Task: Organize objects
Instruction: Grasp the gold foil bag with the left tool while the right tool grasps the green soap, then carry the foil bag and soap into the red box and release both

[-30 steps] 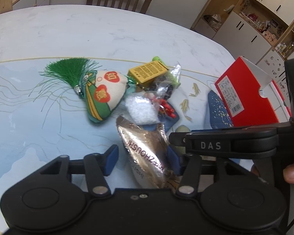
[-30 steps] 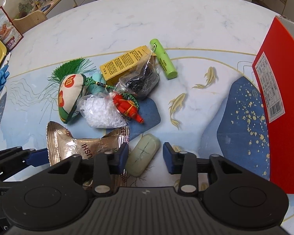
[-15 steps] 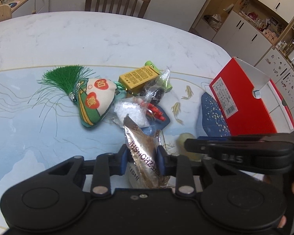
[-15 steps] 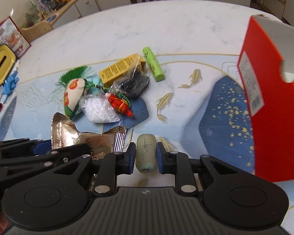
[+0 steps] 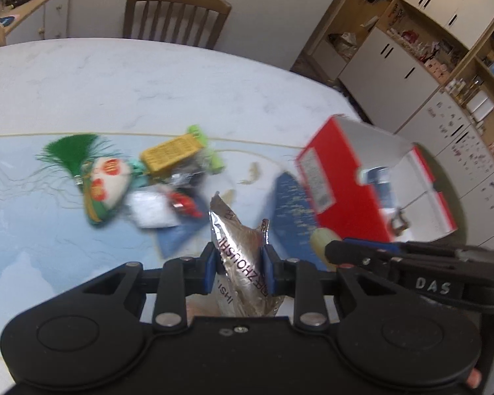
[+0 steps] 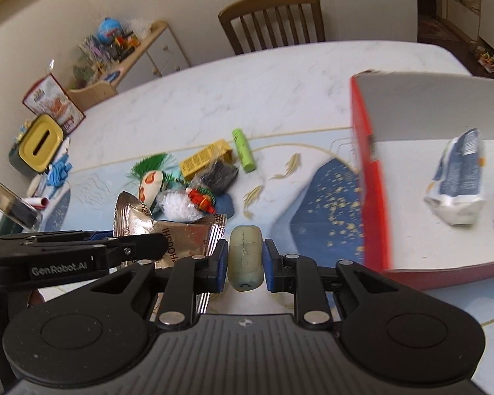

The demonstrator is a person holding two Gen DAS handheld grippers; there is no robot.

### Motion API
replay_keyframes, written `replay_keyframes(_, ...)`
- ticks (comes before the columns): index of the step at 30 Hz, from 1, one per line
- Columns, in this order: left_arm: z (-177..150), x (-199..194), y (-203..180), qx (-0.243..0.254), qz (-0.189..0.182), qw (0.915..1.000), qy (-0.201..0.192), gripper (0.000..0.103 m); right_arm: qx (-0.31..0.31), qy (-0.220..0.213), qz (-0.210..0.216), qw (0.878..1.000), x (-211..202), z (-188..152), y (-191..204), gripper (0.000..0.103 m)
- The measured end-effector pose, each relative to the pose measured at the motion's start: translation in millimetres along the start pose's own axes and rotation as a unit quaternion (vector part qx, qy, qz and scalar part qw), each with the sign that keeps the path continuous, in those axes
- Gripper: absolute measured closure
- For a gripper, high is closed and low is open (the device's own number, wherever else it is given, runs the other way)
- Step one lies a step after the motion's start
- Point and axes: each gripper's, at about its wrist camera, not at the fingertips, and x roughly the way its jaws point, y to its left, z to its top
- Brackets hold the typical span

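At the left of the right wrist view, the unsorted pile (image 6: pixel 194 177) lies on the table (image 6: pixel 247 79), a tasselled pouch (image 5: pixel 105 181), a yellow carton (image 6: pixel 204 161) and a green tube (image 6: pixel 243 149) bunched close together, presumably awaiting their turn. Lower centre of the left wrist view, the left gripper (image 5: pixel 240 268) is clamped on a foil packet (image 5: pixel 243 256), pinched mid-body so it stands clear of the table. In the right wrist view's lower centre, the right gripper (image 6: pixel 246 260) squeezes a pale soap-like bar (image 6: pixel 246 256) across its width. At the right, the open red box (image 6: pixel 372 177), already holding a white pouch (image 6: pixel 457 187), seems the destination for both.
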Motion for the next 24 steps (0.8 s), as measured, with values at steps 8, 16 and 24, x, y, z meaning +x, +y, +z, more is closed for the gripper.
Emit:
replay_keyframes(8,13,-14,-61,0.027,-0.022,0.9990,-0.030,0.076,0.005,-0.037,-0.011,0.999,-46,10,-48,0.082)
replay_keyframes(16,24,2,-121,0.059,-0.029,0.9971,-0.040,0.076,0.024,-0.059,-0.037,0.997,-70,18,-109,0.082)
replay_keyframes(24,35,39,-171,0.082,-0.015,0.9959,-0.033,0.076,0.041,-0.067,-0.062,0.995,-80,21,-166,0.082)
